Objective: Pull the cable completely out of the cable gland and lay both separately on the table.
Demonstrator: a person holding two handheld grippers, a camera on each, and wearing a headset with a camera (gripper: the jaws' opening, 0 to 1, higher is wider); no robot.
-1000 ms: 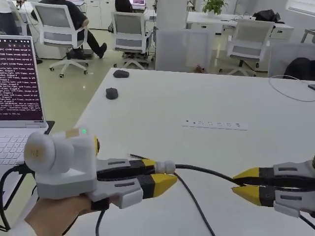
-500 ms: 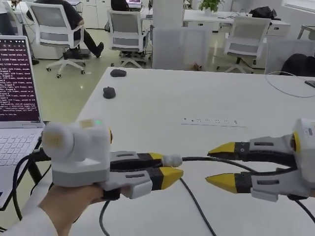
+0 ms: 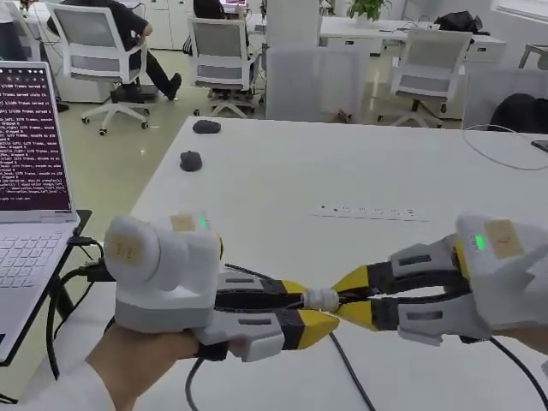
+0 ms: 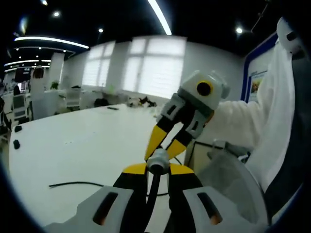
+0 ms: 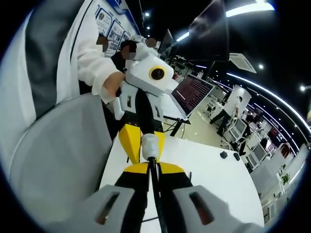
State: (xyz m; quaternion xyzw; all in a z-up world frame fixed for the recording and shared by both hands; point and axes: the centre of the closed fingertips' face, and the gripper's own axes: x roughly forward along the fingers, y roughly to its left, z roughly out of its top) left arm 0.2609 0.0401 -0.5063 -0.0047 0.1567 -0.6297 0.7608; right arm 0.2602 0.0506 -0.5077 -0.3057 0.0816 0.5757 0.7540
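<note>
Tip-to-tip over the near edge of the table [image 3: 342,171].
Held: cable gland [image 3: 323,299] pinched by left gripper [image 3: 317,305], cable [image 5: 155,189] clamped by right gripper [image 3: 342,300] (just beside gland).

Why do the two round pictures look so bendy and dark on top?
Left gripper view: fisheye lens curves the table edge; bright windows leave the ceiling black. Right gripper view: same curving, ceiling lights smear into streaks. Head view: straight lines, even light.
</note>
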